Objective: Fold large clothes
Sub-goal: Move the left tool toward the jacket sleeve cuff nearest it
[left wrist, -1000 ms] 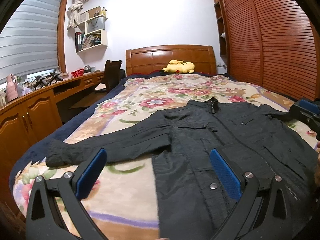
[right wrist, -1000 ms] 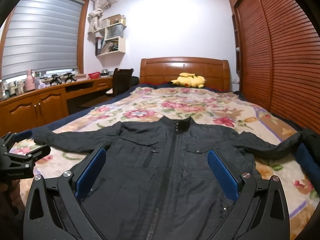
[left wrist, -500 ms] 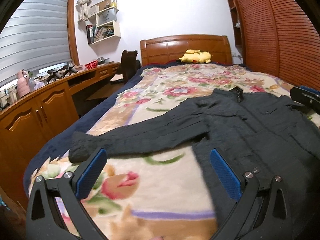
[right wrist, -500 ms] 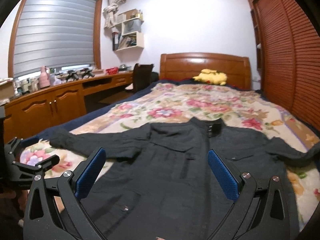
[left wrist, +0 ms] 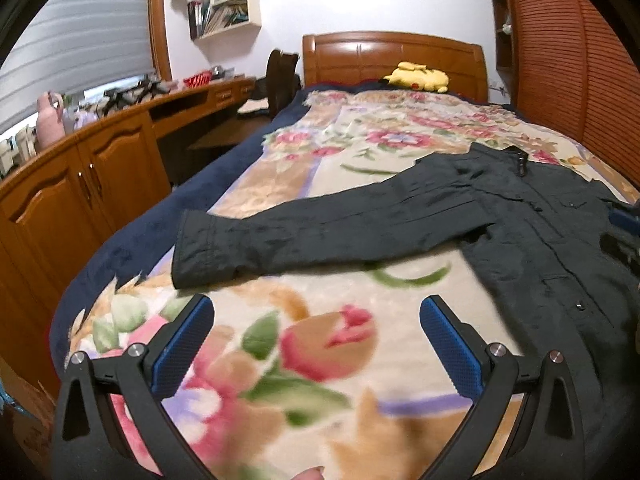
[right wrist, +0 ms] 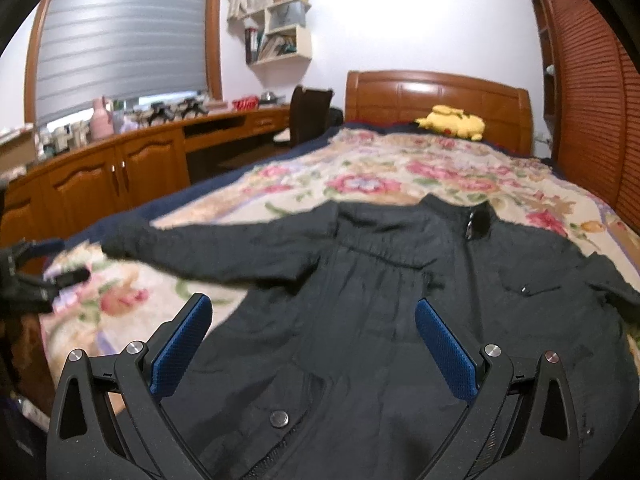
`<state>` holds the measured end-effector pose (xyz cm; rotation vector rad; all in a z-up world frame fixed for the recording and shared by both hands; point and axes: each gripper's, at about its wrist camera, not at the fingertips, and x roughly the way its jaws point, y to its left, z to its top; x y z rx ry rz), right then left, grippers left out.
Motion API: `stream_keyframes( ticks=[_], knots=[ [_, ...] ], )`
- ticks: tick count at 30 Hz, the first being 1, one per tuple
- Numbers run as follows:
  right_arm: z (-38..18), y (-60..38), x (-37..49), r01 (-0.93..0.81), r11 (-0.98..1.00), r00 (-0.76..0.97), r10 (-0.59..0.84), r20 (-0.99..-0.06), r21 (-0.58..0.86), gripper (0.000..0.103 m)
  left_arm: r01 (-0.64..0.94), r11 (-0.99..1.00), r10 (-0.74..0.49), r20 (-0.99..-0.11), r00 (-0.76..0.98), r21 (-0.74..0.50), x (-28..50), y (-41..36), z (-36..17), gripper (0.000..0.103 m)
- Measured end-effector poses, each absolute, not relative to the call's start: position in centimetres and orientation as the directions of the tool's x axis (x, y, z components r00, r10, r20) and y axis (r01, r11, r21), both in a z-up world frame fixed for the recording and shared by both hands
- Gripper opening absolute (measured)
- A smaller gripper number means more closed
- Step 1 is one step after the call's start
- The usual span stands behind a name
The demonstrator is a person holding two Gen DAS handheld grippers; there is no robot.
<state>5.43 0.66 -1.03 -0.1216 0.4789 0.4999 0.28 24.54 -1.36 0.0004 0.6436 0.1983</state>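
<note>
A: Dark nylon — a large black zip-front jacket [right wrist: 420, 312] lay face up and spread flat on the floral fleece blanket [left wrist: 312, 344] over the bed, collar toward the wooden headboard [left wrist: 394, 54]. Nothing folded yet.

B: Tongs?

A: Left tongs [left wrist: 316, 332] stood wide open, empty, above bare blanket just short of the outstretched sleeve's cuff [left wrist: 200, 246]. Right tongs [right wrist: 314, 336] equally wide, empty, poised over the jacket's lower front beside the zip. Blue pads [right wrist: 446, 352] clear of the cloth as far as I could tell.

B: Step in hand, by your reading?

A: Likely the first sleeve fold. Judgement only: left tongs should go for the cuff, biting both layers at the end seam rather than the top skin alone, or the sleeve would trail open.

B: And carry it how?

A: Lift low, sweep across the chest toward the zip line, lay it straight. Right tongs could pin the body near the shoulder so the whole garment didn't drag on the fleece.

B: Risks?

A: Slick shell fabric, probably slides; the cuff lay near the bed's edge, beside the navy border [left wrist: 132, 248], so a missed grab might push it off. Yellow plush toy [left wrist: 416, 76] by the headboard sat well apart, no obstruction.
</note>
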Motion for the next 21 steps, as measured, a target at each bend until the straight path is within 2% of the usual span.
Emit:
stream_keyframes(
  ticks=[10,14,20,21],
  knots=[
    [-2.8,1.3,5.7,-0.502,0.865,0.746,0.425,-0.513,-0.015,0.103,-0.228,0.971,0.221,-0.626,0.748,0.071,3.0,30.2,-2.0,0.103],
    [-3.4,1.3,5.8,-0.504,0.864,0.74,0.421,-0.525,-0.018,0.103,-0.236,0.971,0.2,-0.641,0.741,0.031,3.9,32.5,-2.1,0.103],
    [-3.6,1.4,5.9,-0.505,0.863,0.737,0.416,-0.533,-0.026,0.103,-0.266,0.962,0.163,-0.661,0.733,-0.058,5.0,36.1,-2.2,0.095],
    [-3.7,1.5,5.9,-0.505,0.862,0.737,0.415,-0.534,-0.027,0.103,-0.272,0.959,0.152,-0.663,0.733,-0.081,5.2,36.7,-2.4,0.09]
  ],
)
